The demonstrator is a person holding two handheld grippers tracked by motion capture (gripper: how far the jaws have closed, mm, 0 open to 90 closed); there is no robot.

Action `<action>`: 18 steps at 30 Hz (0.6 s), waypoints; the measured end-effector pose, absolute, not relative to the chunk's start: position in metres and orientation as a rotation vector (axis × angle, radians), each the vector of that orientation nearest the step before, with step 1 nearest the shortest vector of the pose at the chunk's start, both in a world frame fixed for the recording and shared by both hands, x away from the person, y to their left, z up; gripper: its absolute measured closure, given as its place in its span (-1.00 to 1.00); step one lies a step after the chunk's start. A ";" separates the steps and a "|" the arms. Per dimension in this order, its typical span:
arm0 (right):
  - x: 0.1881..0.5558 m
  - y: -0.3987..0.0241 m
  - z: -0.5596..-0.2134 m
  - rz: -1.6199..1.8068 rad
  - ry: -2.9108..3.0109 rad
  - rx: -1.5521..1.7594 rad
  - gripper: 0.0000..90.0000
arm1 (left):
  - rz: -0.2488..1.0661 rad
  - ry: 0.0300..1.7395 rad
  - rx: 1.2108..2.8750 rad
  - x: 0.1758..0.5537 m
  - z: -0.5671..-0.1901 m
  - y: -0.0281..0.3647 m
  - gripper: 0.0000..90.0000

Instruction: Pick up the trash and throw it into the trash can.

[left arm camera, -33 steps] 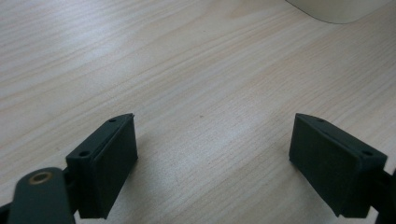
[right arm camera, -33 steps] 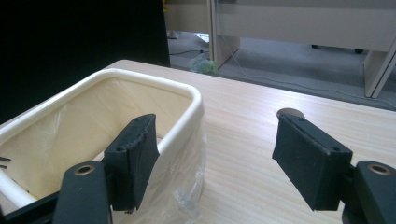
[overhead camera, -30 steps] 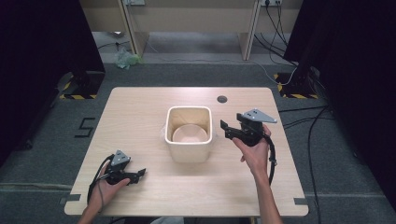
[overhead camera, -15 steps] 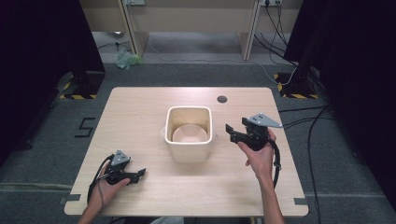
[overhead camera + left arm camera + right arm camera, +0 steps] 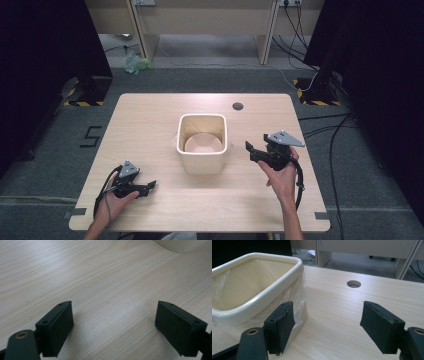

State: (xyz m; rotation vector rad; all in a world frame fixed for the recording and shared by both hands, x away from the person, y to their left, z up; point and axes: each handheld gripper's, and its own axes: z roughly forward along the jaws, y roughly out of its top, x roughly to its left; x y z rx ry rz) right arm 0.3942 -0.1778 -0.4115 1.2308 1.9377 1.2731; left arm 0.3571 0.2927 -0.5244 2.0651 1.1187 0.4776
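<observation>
- The table (image 5: 150,125) filled the middle of the high view, pale wood and bare apart from one container and a small round hole (image 5: 238,106) near its far edge.
- The bin (image 5: 202,142) stood at the centre of that view, cream, upright, with a clear plastic liner (image 5: 298,298) tucked inside it and showing down its outer wall in the right gripper view. From above I could make out no loose item inside, just the pale bottom.
- Your right gripper (image 5: 255,150) was at centre right of the high view, just beside the bin's right wall but not touching it. Its jaws stood wide and had just been opening further, with nothing between them; in its own view the bin sat at the left, behind the left jaw.
- Your left gripper (image 5: 146,187) rested at lower left of the high view, low over bare wood, well apart from the bin. Its jaws were wide too and held nothing.
- As I judged it, the work on the bin was either only beginning or just finished: neither gripper had a hold on it or the liner, so any lifting, shifting or liner handling was yet to be done.
</observation>
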 end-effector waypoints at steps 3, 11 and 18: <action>0.392 -0.177 -0.414 1.265 1.928 1.218 -0.42 | 0.478 1.119 2.064 0.357 -0.524 0.293 -0.69; 0.390 -0.176 -0.424 1.234 1.972 1.217 -0.44 | 0.478 1.118 2.066 0.357 -0.524 0.293 -0.69; 0.387 -0.173 -0.433 1.221 1.995 1.212 -0.44 | 0.478 1.118 2.065 0.357 -0.524 0.293 -0.69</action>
